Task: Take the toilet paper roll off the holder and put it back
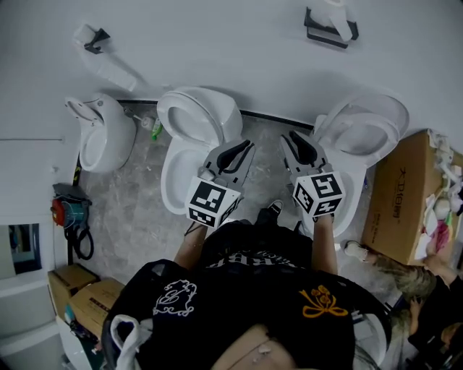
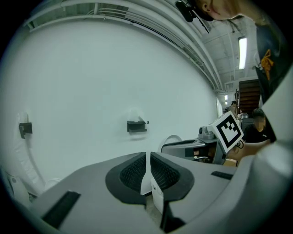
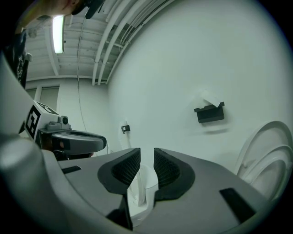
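TP roll (image 1: 341, 22) white, on blk holder (image 1: 324, 37) | L grip (image 1: 246, 146) together | R grip (image 1: 293, 137) ajar, empty

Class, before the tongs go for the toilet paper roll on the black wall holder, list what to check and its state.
1. The toilet paper roll sits on the holder: ok.
2. The left tongs are empty: ok, jaws nearly together.
3. The right tongs are empty: ok, jaws slightly apart.
4. Jaws wide enough for the roll: not ok.
5. Tongs close to the holder: not ok, both well short of it.
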Action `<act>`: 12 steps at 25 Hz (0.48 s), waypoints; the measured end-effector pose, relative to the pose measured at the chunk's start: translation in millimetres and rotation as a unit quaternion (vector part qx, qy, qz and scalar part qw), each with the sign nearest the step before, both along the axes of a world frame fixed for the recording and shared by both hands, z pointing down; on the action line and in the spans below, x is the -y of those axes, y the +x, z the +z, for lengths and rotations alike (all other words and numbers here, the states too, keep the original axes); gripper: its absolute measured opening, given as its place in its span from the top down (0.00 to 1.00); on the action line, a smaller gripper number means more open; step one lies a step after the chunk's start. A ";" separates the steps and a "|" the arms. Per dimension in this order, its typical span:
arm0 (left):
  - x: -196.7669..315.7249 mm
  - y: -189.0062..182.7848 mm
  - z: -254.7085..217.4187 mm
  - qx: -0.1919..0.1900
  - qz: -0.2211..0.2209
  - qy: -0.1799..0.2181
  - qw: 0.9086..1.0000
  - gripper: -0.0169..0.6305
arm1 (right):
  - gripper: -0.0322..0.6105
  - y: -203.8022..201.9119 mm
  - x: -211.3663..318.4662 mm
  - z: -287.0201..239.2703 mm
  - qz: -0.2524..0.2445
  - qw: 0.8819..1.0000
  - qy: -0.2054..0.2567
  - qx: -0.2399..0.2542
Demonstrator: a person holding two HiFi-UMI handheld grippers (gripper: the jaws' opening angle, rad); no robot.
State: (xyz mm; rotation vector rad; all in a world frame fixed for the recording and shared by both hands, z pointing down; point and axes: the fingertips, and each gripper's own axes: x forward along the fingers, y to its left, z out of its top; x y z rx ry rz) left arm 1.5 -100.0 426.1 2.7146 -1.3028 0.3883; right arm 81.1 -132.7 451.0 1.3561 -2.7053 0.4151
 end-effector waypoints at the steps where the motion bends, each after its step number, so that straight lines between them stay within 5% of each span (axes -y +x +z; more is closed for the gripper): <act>1: -3.9 -6.3 -0.2 -0.001 -0.004 0.000 1.000 0.92 | 0.79 -6.6 -4.2 0.4 -0.003 1.000 -0.002 -0.001; 12: -78.4 -71.6 2.4 -0.018 -0.034 -0.007 0.999 0.92 | 0.89 -76.8 -83.1 2.2 -0.021 1.000 -0.022 0.002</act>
